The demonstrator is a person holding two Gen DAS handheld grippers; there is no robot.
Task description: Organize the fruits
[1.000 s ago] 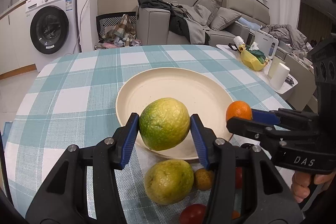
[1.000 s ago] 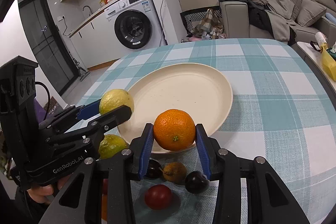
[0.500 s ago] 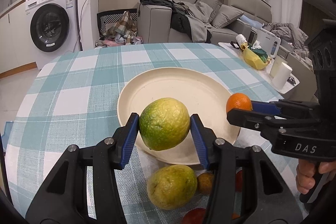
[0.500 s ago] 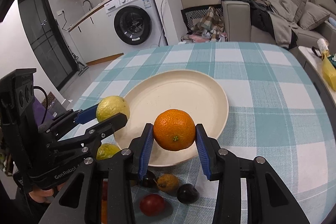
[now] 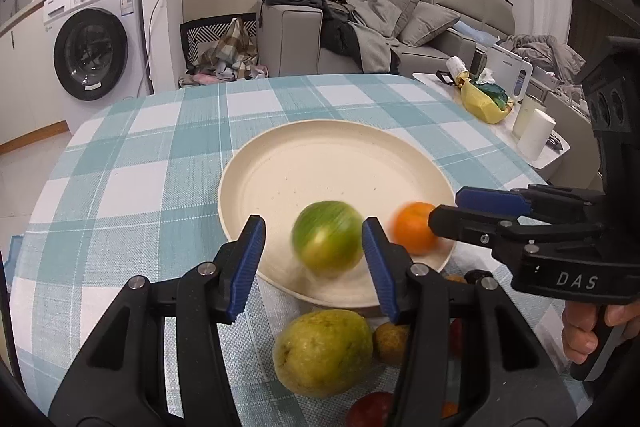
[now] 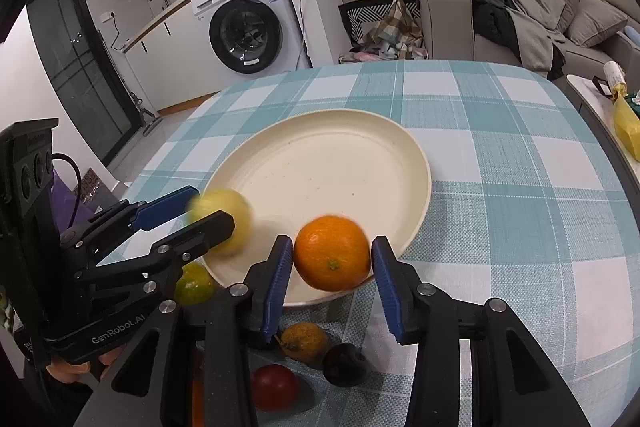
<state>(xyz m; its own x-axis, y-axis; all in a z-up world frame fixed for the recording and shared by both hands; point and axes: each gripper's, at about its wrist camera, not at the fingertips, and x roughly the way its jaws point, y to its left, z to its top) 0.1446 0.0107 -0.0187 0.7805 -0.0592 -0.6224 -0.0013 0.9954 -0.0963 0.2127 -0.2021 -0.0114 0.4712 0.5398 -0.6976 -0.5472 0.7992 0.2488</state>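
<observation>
Through the left wrist camera we see our left gripper (image 5: 313, 242) with its fingers spread apart, and a motion-blurred green citrus (image 5: 327, 241) between them touching neither pad, over the near part of the cream plate (image 5: 320, 147). Our right gripper (image 5: 448, 213) reaches in from the plate's right side, an orange (image 5: 414, 227) at its tips above the plate's near-right rim; from here we cannot tell whether those fingers press on it. Just in front of the plate, on the checked tablecloth (image 5: 140, 187), lie a larger yellow-green fruit (image 5: 326, 351), a small brownish fruit (image 5: 390, 341) touching it, and a red fruit (image 5: 370, 409) nearer us. Through the right wrist camera the right gripper (image 6: 331, 261) also stands open, slim gaps showing between each blue pad and the orange (image 6: 331, 253), which sits over the plate's (image 6: 320, 131) near rim. The left gripper (image 6: 200, 209) comes in from the plate's left, the blurred citrus (image 6: 224, 213) at its tips over the plate's left edge. In front of the plate we see the small brownish fruit (image 6: 304, 341), a dark plum (image 6: 345, 363) and the red fruit (image 6: 275, 387).
</observation>
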